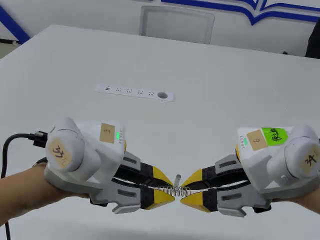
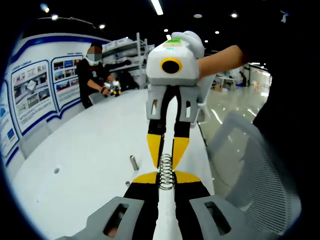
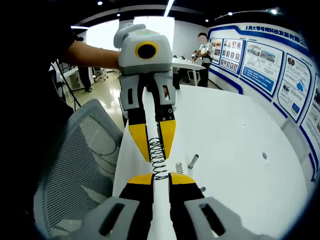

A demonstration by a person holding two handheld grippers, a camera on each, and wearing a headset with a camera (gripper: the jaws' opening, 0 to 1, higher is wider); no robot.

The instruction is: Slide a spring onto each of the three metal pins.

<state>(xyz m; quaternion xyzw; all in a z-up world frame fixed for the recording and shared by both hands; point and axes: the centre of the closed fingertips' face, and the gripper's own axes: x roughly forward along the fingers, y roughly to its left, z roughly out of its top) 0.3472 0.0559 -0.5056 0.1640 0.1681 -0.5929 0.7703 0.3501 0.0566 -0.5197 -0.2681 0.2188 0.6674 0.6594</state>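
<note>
Our left claw reaches in from the left of the head view, held in a bare hand. Its yellow-tipped jaws are drawn narrow and nip one end of a small wire spring. We see the spring stretched level between the two claws, just above the white table, with its coils clear in the middle and each end caught between a pair of tips. Just behind the spring a short metal pin stands upright on the table, near the claw tips but apart from them. From the right, our right claw meets the left one nearly tip to tip. Its jaws are narrowed in the same way and grip the spring's other end. In the right gripper view we can make out a second spring on the table just beside the pin, though it is too small for us to tell whether the two touch. Farther off in the head view, a black cable runs from the back of the left claw. A white power strip lies flat near the middle of the table, well apart from the work, and a pale chair stands at the far edge.
</note>
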